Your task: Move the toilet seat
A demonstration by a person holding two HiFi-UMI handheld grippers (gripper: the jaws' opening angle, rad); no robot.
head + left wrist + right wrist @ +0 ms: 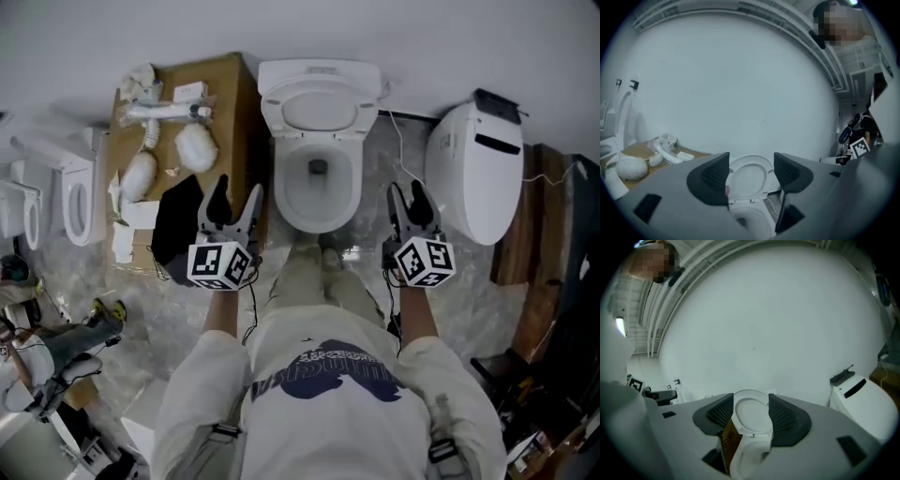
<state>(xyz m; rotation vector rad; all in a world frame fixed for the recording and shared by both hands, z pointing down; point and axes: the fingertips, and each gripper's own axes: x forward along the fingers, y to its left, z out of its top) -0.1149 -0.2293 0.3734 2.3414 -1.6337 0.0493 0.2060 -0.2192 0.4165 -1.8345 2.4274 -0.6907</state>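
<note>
Your left gripper [237, 195] and right gripper [407, 195] gape, empty. The white oval plastic toilet seat [321, 111] stands upright, facing you.

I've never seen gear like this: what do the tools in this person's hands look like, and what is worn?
The left tongs and right tongs have dark grey, wedge-shaped jaws with ribbed pads. Each carries a white cube printed with black square markers. The person wears a white T-shirt with dark blue print.

Cardboard box [230, 89] bearing white fittings [169, 112], black bag [178, 220], white lidded unit [473, 178]
</note>
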